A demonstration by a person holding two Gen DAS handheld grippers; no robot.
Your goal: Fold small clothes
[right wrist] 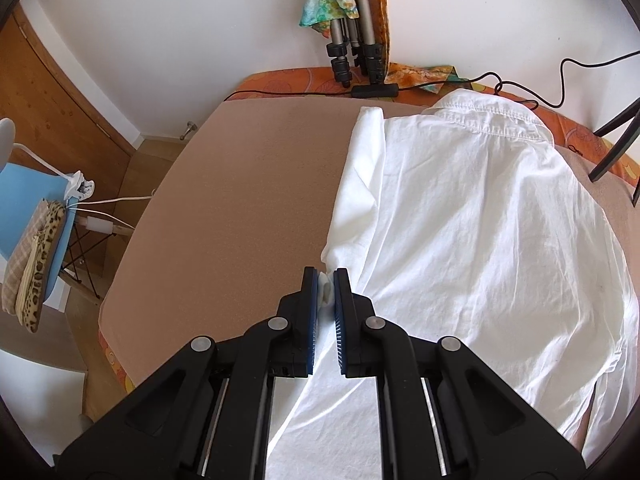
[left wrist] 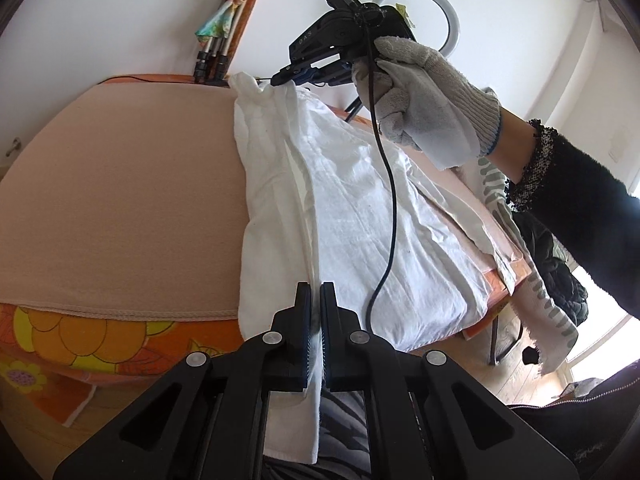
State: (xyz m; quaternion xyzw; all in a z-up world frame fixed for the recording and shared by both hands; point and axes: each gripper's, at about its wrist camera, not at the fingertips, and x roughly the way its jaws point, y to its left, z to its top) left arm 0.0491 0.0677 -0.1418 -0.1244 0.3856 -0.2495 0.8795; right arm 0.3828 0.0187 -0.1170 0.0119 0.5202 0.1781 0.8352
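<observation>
A white collared shirt [right wrist: 472, 216] lies back-up on the beige table cover [right wrist: 248, 184], collar at the far side. Its left edge is lifted off the cover between my two grippers. My left gripper [left wrist: 315, 292] is shut on the near part of that edge, and the white cloth [left wrist: 360, 208] runs away from its pads. My right gripper [right wrist: 326, 280] is shut on a bunched fold of the same edge. In the left wrist view a gloved hand [left wrist: 424, 92] holds the right gripper [left wrist: 280, 77] at the shirt's far corner.
Tripod legs [right wrist: 352, 52] and a black power strip [right wrist: 374, 90] stand at the table's far edge, with a cable [right wrist: 560, 80] trailing right. A black stand leg [right wrist: 616, 148] crosses the right side. A blue chair [right wrist: 28, 208] with folded cloths sits left. An orange flowered sheet [left wrist: 100, 340] hangs below the cover.
</observation>
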